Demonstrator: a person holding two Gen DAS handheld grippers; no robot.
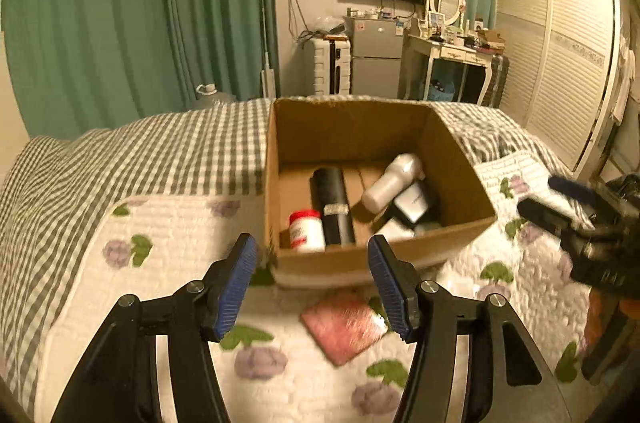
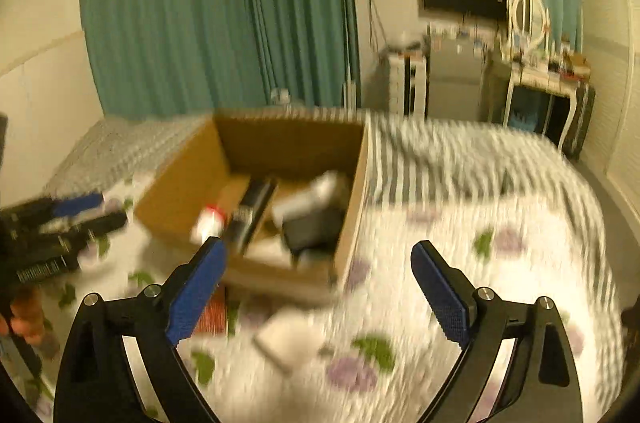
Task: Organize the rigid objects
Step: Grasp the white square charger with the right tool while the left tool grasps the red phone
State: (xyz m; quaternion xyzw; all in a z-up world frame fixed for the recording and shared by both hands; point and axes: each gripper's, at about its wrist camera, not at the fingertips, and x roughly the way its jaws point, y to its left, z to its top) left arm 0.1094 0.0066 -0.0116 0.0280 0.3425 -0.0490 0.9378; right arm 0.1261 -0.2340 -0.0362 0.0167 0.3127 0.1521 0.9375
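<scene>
An open cardboard box [image 1: 380, 257] stands on the bed. It holds a black cylinder [image 1: 333, 207], a red-capped white jar [image 1: 306, 231], a white bottle [image 1: 394, 183] and a dark box with a white label [image 1: 414, 205]. My left gripper [image 1: 311, 241] hovers open in front of the box, nothing between its fingers. A pink-red flat packet [image 1: 344, 327] lies on the quilt below it. My right gripper [image 2: 318, 245] is open and holds nothing, at the box's [image 2: 276, 279] right front corner. Below it lies a blurred white object [image 2: 288, 339]. Each gripper shows in the other's view: right gripper [image 1: 538, 193], left gripper [image 2: 111, 210].
The bed carries a floral quilt [image 1: 168, 263] and a grey checked blanket [image 1: 160, 151]. Green curtains [image 1: 140, 23] hang behind. A fridge [image 1: 376, 55], a dressing table [image 1: 452, 55] and a louvred wardrobe [image 1: 560, 63] stand past the bed's far end.
</scene>
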